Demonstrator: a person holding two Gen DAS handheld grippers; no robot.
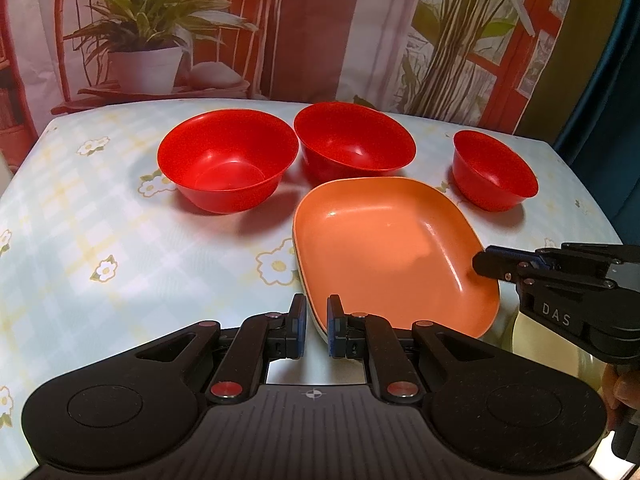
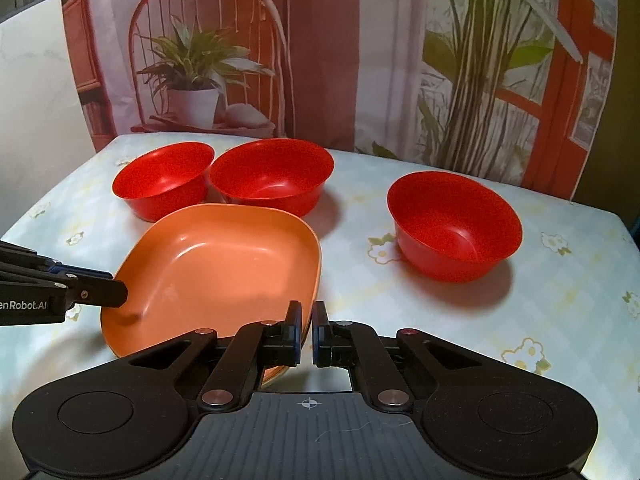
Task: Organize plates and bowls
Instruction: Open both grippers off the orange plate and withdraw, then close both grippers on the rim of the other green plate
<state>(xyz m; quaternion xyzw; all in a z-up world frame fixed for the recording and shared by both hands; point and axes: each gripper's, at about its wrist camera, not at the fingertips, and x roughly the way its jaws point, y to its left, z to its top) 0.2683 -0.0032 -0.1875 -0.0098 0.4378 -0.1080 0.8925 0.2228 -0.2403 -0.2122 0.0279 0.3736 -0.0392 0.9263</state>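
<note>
Orange and glossy, the squarish plate (image 1: 384, 240) sits on the near half of the table (image 1: 120, 240), directly in front of both my tools, with what looks like a paler plate edge peeking out beneath it, though I cannot be sure it is a stack. My left gripper (image 1: 317, 322) is pinched closed on the plate's near left rim, and my right gripper (image 2: 306, 326) is pinched closed on the near right rim, so I hold the plate by two neighbouring corners, one hand on each side. Seen from the left, the right tool's fingers (image 1: 490, 262) reach over the rim into the plate's hollow. Beyond the plate, toward the far edge, three red bowls stand upright: a wide bowl (image 1: 228, 160) at the left, a second wide bowl (image 1: 354, 140) just beside it and close behind the plate's far rim, and a small bowl (image 1: 494, 170) apart at the right. Any lift forward should, I judge, clear the middle bowl first. Behind the table hangs a printed backdrop (image 1: 320, 20) of potted plants.
</note>
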